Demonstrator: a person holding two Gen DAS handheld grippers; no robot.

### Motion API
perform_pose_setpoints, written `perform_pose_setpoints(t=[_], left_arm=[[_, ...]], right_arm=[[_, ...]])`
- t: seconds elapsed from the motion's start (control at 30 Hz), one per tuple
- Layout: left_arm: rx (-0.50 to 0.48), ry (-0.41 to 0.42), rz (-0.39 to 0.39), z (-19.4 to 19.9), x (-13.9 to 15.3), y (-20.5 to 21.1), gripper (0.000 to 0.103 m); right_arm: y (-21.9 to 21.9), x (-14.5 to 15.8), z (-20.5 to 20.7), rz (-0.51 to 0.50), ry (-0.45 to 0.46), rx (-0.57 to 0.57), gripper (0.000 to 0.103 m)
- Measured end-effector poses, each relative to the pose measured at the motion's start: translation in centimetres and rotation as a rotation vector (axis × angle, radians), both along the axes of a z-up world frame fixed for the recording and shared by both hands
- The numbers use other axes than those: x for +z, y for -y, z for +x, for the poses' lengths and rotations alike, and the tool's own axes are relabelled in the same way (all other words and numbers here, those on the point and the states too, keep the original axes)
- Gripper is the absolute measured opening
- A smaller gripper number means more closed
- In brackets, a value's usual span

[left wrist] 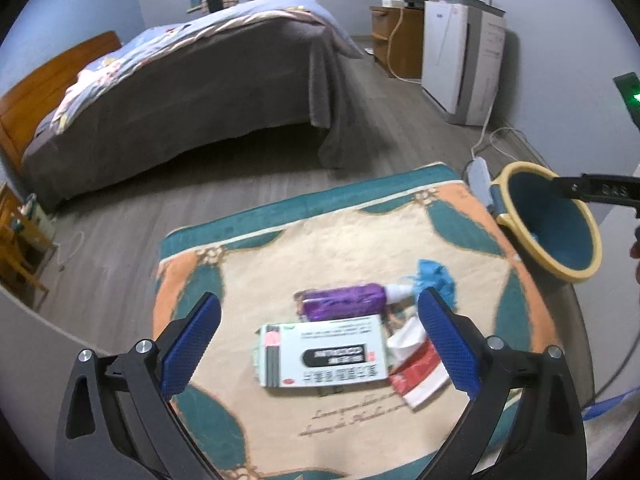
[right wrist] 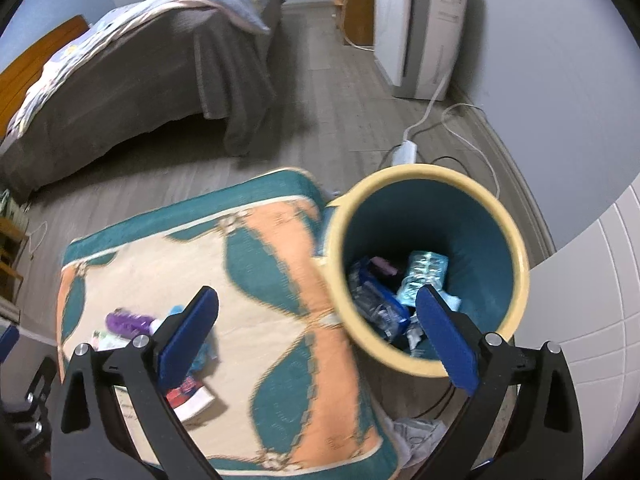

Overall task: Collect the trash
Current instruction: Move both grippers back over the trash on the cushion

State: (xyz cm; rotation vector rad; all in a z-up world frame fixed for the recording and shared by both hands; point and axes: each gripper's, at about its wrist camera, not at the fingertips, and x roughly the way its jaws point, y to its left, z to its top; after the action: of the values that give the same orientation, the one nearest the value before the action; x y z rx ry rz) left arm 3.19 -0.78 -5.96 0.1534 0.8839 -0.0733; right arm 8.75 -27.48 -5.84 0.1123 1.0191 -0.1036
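My left gripper point(left wrist: 320, 312) is open and empty, hovering above a pile of trash on the rug: a white printed box point(left wrist: 324, 356), a purple wrapper point(left wrist: 344, 300), a blue crumpled piece point(left wrist: 436, 278) and a red-and-white packet point(left wrist: 418, 376). My right gripper point(right wrist: 316, 308) is open and empty, above the near rim of the bin point(right wrist: 516, 252), a blue bin with a yellow rim that holds several wrappers point(right wrist: 424, 270). The bin also shows in the left wrist view point(left wrist: 520, 228), at the rug's right edge. The purple wrapper point(right wrist: 128, 320) lies left in the right wrist view.
A patterned teal, peach and cream rug point(left wrist: 320, 248) lies on grey wood flooring. A bed point(left wrist: 180, 80) stands behind it. A white appliance point(left wrist: 460, 60), a power strip point(right wrist: 404, 152) and cables point(right wrist: 472, 136) sit near the right wall. A crumpled grey piece point(right wrist: 416, 432) lies beside the rug.
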Motion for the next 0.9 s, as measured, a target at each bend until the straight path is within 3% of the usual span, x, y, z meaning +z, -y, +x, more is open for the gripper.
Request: perform_pose_setpoints(t=[0.3,0.53,0.9], left_arm=[[0.122,0.031,-0.031,0.1,-0.3,-4.7,0.098],[0.121,0.032,-0.035,-0.3,-0.4,-6.2,0.098],[0.123,-0.01,-0.084,0.0,-1.2,-7.9,0.098]], right_arm=[[-6.0,-0.6,-2.3,-0.065,-0.004,0.095,0.097],[-8.6,-2.1,-3.4,-0.092,-0.03,0.131,0.097],[-10.5,-4.2,-3.6,-0.025,-0.082,0.143,0.097]])
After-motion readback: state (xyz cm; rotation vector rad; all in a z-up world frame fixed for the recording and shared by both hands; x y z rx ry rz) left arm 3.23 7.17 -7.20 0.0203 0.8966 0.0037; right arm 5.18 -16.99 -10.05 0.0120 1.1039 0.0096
